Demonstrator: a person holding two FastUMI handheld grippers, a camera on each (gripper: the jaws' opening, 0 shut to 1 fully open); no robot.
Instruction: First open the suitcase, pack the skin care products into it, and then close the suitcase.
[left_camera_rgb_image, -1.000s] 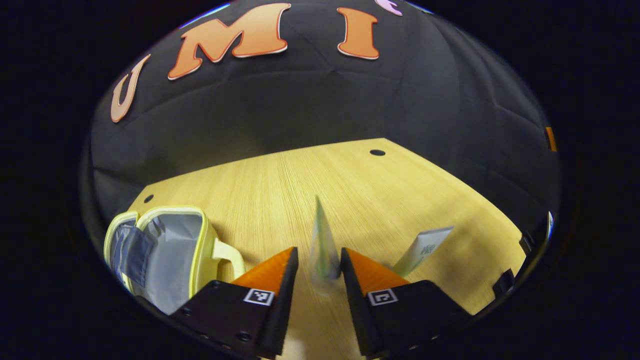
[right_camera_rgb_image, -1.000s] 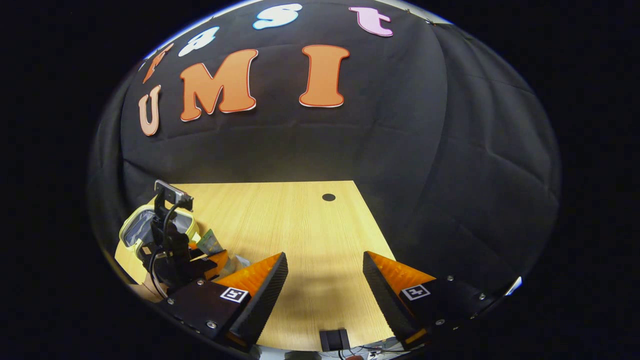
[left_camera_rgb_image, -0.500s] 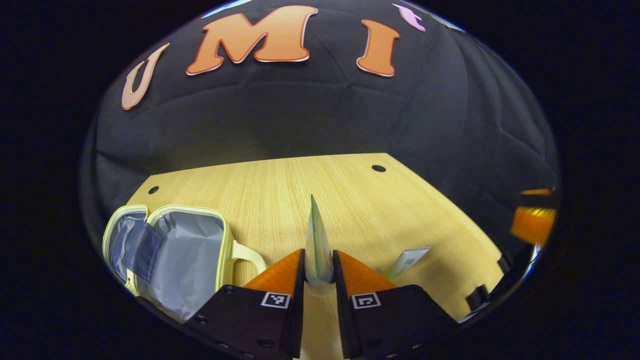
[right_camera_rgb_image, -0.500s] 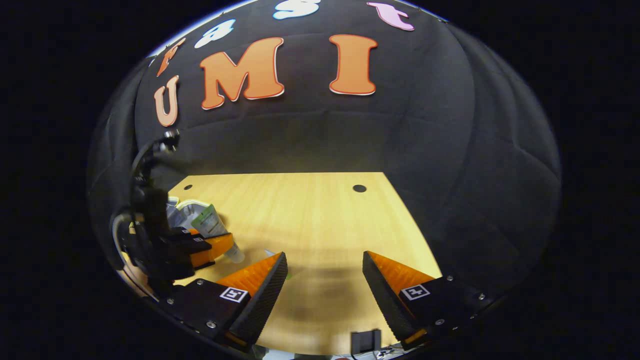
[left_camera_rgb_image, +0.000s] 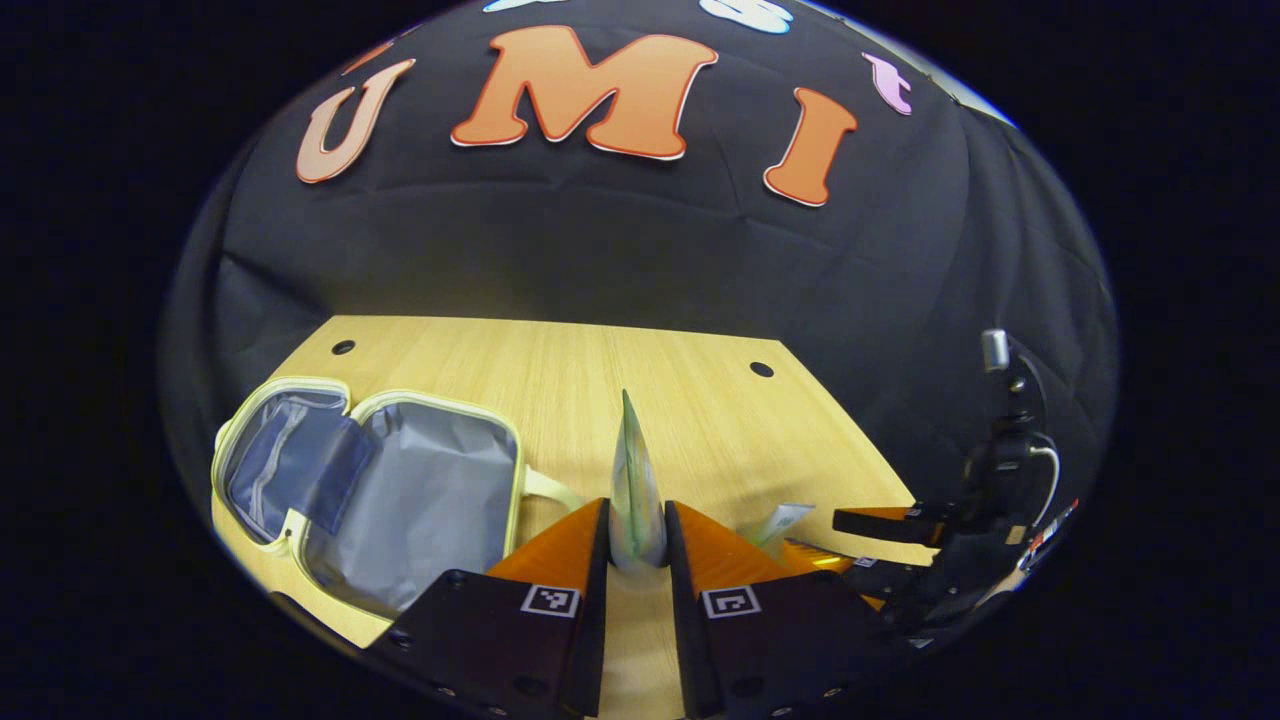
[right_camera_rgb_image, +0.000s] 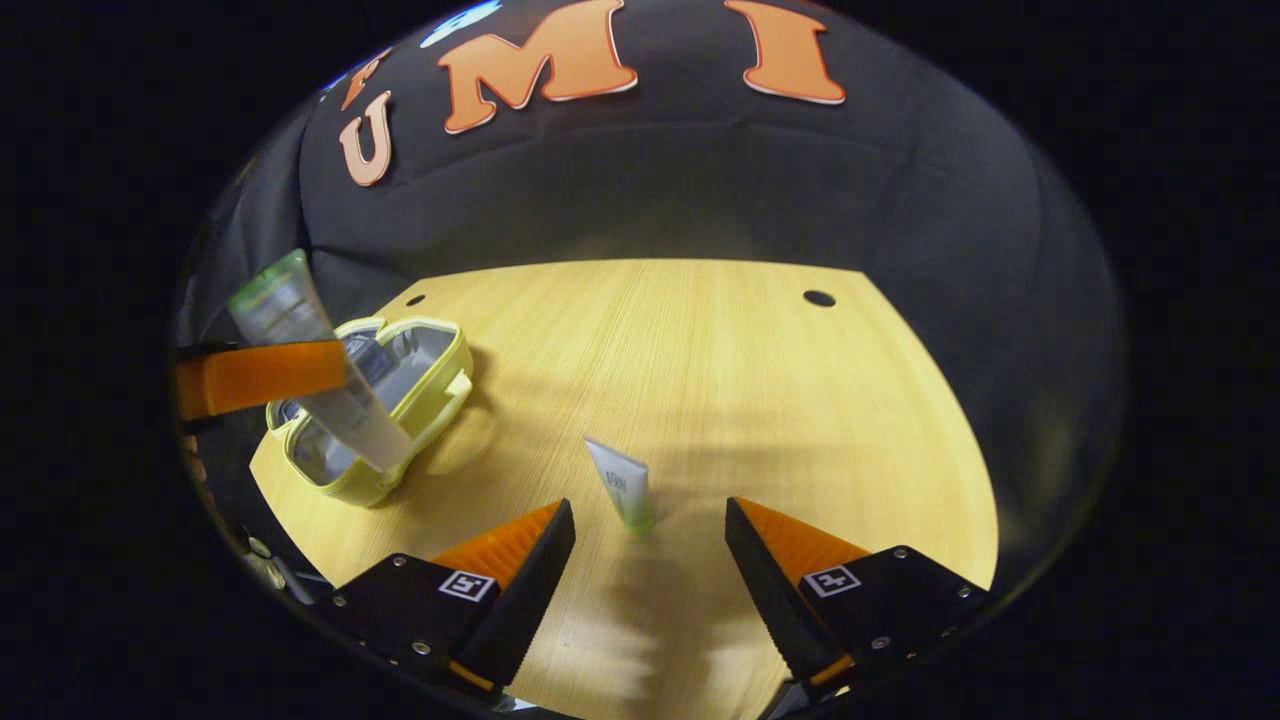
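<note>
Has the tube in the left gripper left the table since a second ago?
Yes. The clear tube, then standing on the wooden table, now hangs above the open yellow case.

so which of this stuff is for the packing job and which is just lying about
For the job:
- case, open
- tube in the left gripper
- second tube on the table, ahead of the open right gripper

Just there:
- table
- wall

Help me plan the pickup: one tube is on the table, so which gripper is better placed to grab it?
Right. The right gripper is open with the small tube lying just ahead between its fingers, while the left gripper is shut on the other tube.
</note>
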